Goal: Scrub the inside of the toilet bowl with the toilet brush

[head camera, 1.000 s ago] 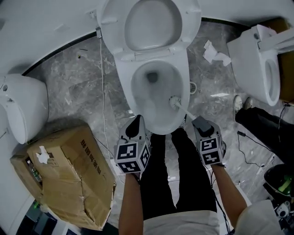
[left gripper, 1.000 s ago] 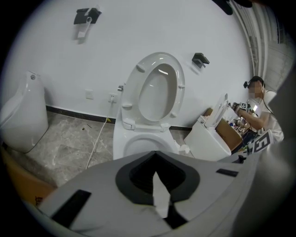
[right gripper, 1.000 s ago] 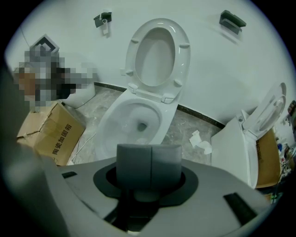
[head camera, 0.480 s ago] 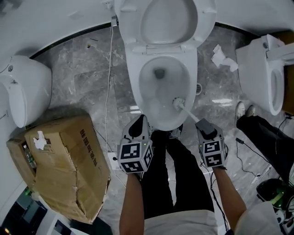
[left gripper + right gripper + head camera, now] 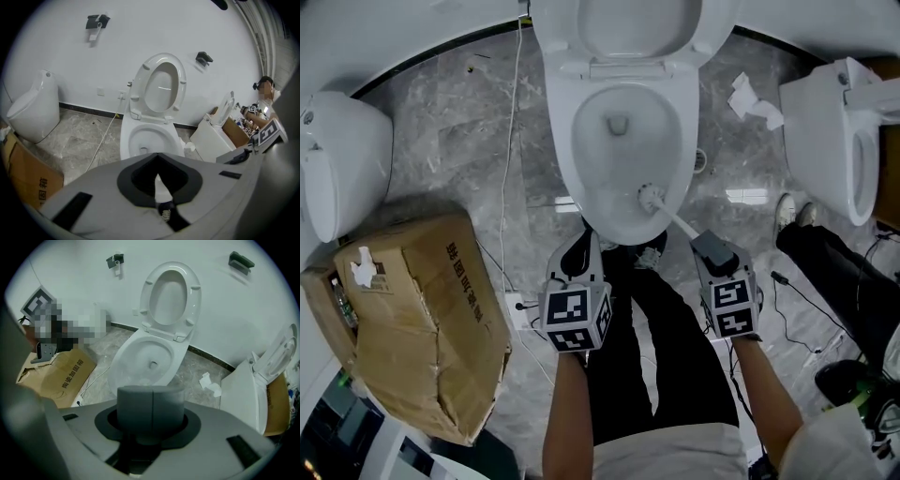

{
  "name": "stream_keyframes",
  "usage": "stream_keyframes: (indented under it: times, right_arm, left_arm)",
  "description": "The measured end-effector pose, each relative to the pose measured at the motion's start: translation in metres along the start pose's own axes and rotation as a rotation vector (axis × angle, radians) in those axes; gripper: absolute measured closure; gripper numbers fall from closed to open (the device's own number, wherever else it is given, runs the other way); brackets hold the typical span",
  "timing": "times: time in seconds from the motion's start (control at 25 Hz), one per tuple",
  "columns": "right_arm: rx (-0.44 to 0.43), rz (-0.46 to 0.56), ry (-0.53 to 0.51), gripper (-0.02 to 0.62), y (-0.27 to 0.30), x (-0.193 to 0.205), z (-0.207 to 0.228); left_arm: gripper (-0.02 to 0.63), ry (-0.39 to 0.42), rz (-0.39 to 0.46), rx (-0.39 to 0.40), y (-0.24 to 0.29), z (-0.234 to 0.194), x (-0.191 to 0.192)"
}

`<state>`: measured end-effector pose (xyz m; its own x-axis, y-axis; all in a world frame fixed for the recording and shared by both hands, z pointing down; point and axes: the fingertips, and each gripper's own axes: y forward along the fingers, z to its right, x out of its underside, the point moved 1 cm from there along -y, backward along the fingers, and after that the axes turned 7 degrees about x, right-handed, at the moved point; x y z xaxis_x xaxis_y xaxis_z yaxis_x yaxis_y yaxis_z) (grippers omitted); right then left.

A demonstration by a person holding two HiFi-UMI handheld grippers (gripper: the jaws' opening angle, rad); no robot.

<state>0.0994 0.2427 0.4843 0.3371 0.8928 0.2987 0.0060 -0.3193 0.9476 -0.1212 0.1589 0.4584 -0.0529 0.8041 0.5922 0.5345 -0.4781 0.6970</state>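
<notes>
Pulls toilet brush [image 5: 651, 197] nearer along toilet bowl [image 5: 558, 141] front; right gripper [image 5: 707, 245] pinching handle, left gripper [image 5: 579, 253] pressed together, empty; scrubbing partway.

glossy white ceramic toilet bowl [image 5: 559, 131], polished grey marble floor [image 5: 450, 159], creased matt cardboard box [image 5: 422, 319]
</notes>
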Motion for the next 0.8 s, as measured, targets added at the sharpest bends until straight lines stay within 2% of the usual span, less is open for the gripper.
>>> stream_keyframes:
  times: [0.36,0.6,0.8]
  right_arm:
    - [-0.042,-0.021,-0.001,0.420,-0.004,0.005,-0.021]
    - [-0.086,-0.023,-0.051,0.420,-0.006,0.010,-0.039]
    - [-0.130,-0.026,-0.044,0.422,-0.003,0.004,-0.049]
  left_arm:
    - [0.584,-0.017,0.004,-0.029,-0.001,-0.004,-0.001]
    - [0.584,0.067,0.004,-0.090,-0.009,-0.007,-0.011]
    - [0.584,0.046,0.024,-0.097,-0.013,-0.005,-0.010]
